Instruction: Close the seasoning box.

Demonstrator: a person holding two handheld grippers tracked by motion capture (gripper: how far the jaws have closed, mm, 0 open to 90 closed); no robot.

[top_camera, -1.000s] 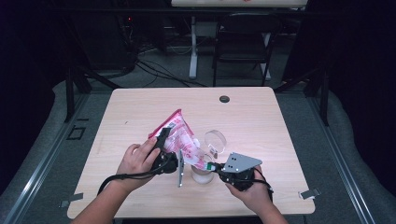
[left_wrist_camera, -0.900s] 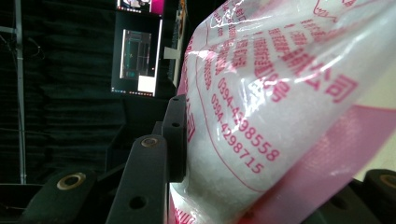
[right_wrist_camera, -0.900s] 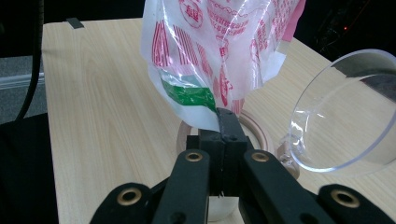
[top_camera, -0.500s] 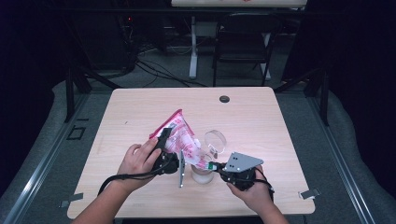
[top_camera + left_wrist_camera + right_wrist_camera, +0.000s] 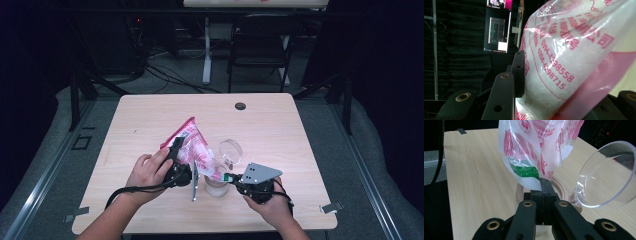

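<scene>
Nothing has shifted since the earlier frames: both your hands, the bag and the jar sit where they did. You work at the near middle of the table (image 5: 280,120), largest thing here, with your forearms coming in from the near edge. Above it you hold the bag (image 5: 192,147), a pink-and-white printed plastic pouch of white grains, tilted so that its long axis runs from the raised far-left end down to the near-right corner, and that low corner points into the jar (image 5: 217,186) standing just under it; I judge you hold it this way so the grains run down into the mouth. Your left gripper (image 5: 176,160) is clamped across the bag's full body, one jaw pressed into the plastic in the left gripper view (image 5: 564,62), which carries the weight and sets the slope. Your right gripper (image 5: 231,178) has its jaws together on the bag's lower edge (image 5: 541,181) beside the green patch, right over the jar's wooden rim (image 5: 560,190), probably to steer the spout and keep it from flapping. Just beyond the jar, touching its rim at the right, the clear round lid (image 5: 230,149) stands swung up on edge (image 5: 606,175), leaving the mouth free. Whether grains are flowing now I cannot tell.
</scene>
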